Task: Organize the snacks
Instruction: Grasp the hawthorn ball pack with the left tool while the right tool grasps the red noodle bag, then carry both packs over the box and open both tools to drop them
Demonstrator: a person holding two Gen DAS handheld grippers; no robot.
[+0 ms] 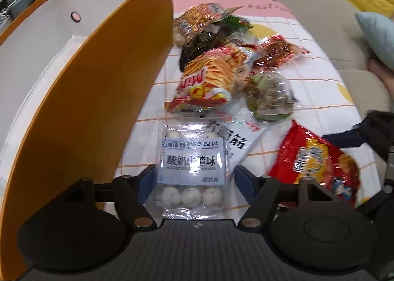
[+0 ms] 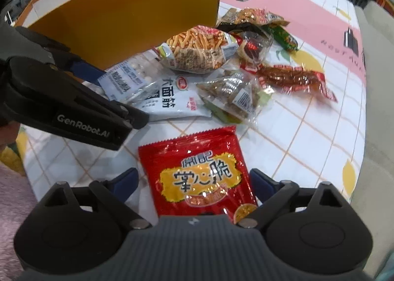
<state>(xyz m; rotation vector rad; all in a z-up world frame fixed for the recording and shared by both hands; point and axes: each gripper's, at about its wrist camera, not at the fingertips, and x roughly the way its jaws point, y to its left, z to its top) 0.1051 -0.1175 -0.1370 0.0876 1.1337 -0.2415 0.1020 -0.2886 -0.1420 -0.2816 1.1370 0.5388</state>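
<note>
Both grippers point steeply down at a bench (image 2: 307, 133) covered with a white grid cloth. The left gripper (image 1: 194, 177) hangs over a clear pack of white balls (image 1: 192, 157); its blue-padded fingers (image 1: 147, 180) stand released on either side of the pack, just beside its edges with a small gap on each side, so nothing is clamped. In the right wrist view the left gripper (image 2: 103, 79) reaches in from the left edge, its black body slanting down toward the pack of white balls (image 2: 125, 76). The right gripper (image 2: 194, 182) hangs over a red packet (image 2: 199, 177) lying flat near the bench's near edge; its fingers (image 2: 125, 180) are spread wide, flanking the packet without pressing it. An orange box (image 1: 98, 83) with a white inside stands on the bench at the left, just beside the pack. Beyond both grippers, toward the middle of the bench, lies a loose pile of snacks (image 2: 221, 59): a bag of yellow sticks, a white pouch, a clear bag of wrapped pieces, and red and green wrappers, several overlapping.
</note>
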